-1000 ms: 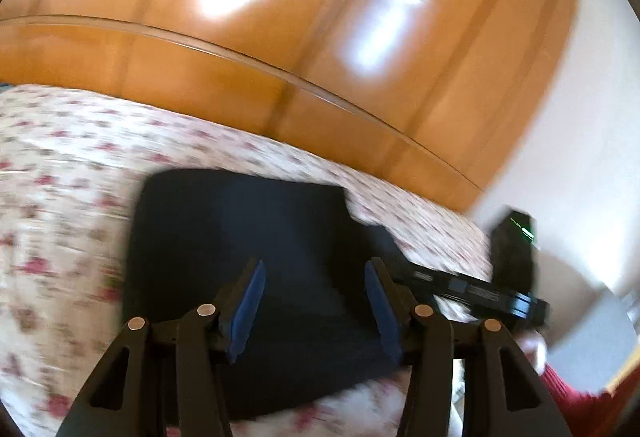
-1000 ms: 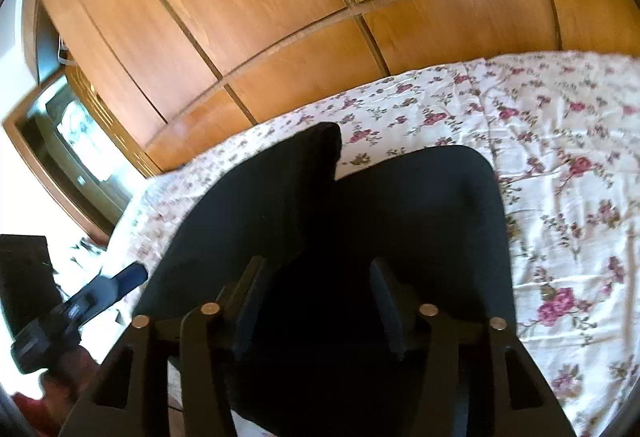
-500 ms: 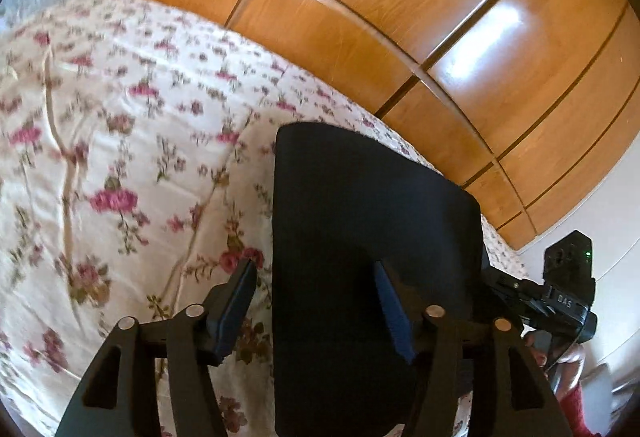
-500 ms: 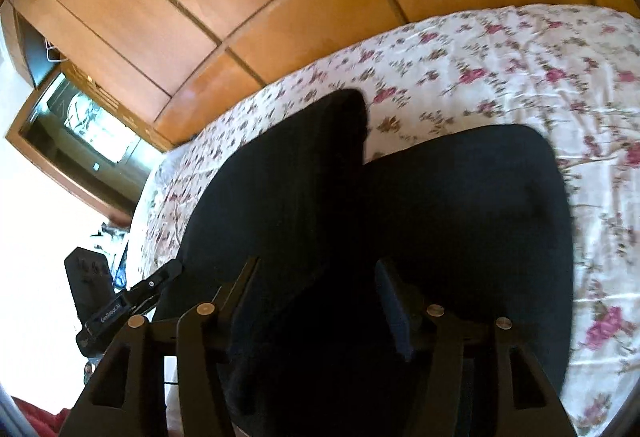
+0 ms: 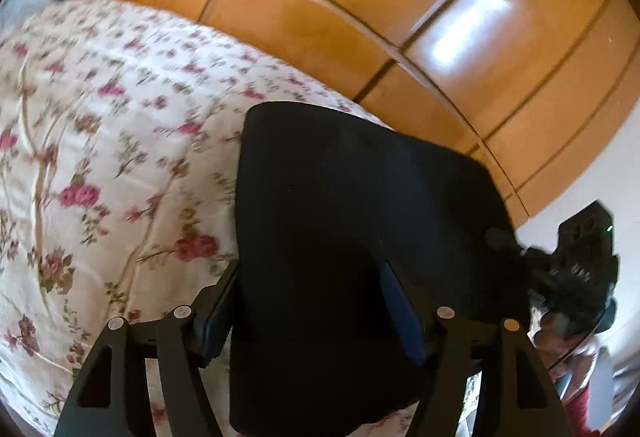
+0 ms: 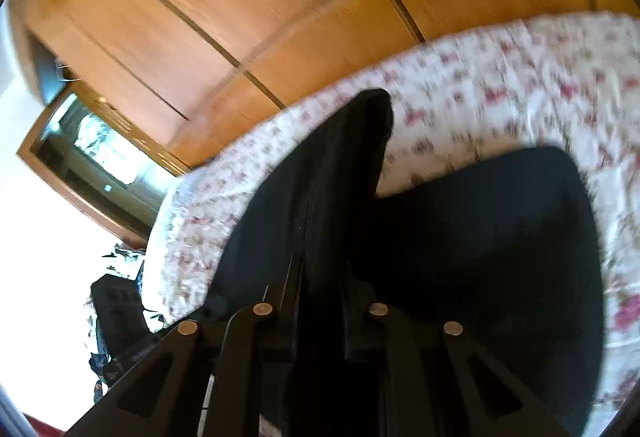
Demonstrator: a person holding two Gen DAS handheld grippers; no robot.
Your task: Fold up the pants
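The dark pants (image 5: 352, 221) lie folded on the flowered bedspread (image 5: 100, 157), the left gripper (image 5: 308, 305) opening wide over their near edge while the right gripper (image 6: 320, 277) closes on a raised fold.

Our right gripper (image 6: 320, 273), whose jaws stood apart over the dark pants (image 6: 480, 245) a second ago, is closing them on a raised fold of the cloth. Our left gripper (image 5: 308, 301) has sunk toward the pants (image 5: 360, 217) on the floral bedspread (image 5: 100, 137), its jaws opening wider, the pants' left edge between them.
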